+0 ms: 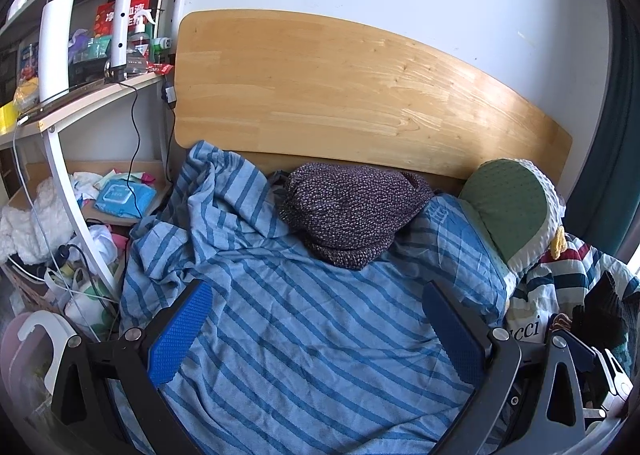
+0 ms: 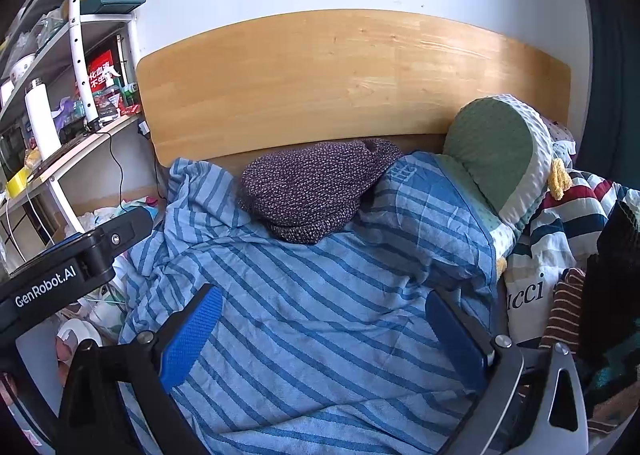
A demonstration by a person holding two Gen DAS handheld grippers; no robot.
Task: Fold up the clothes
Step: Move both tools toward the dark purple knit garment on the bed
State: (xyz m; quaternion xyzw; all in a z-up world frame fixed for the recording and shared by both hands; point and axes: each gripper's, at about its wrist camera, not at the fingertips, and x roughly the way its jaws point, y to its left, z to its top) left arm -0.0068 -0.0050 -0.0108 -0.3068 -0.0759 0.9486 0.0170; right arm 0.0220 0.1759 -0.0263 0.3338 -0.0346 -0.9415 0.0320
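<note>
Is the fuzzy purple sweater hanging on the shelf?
No, the purple sweater lies on the striped blue blanket by the wooden headboard.

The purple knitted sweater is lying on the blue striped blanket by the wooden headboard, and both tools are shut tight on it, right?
Not quite. The purple knitted sweater does lie on the blue striped blanket by the wooden headboard, but neither tool holds it. The left wrist view shows the left tool open, and the right wrist view shows the right tool open, both short of the sweater.

A knitted garment (image 1: 352, 211) lies on the striped blanket (image 1: 304, 335), just before the headboard (image 1: 360, 95). A pillow (image 1: 516, 207) leans to its right; shelves (image 1: 80, 95) stand left of the bed.
</note>
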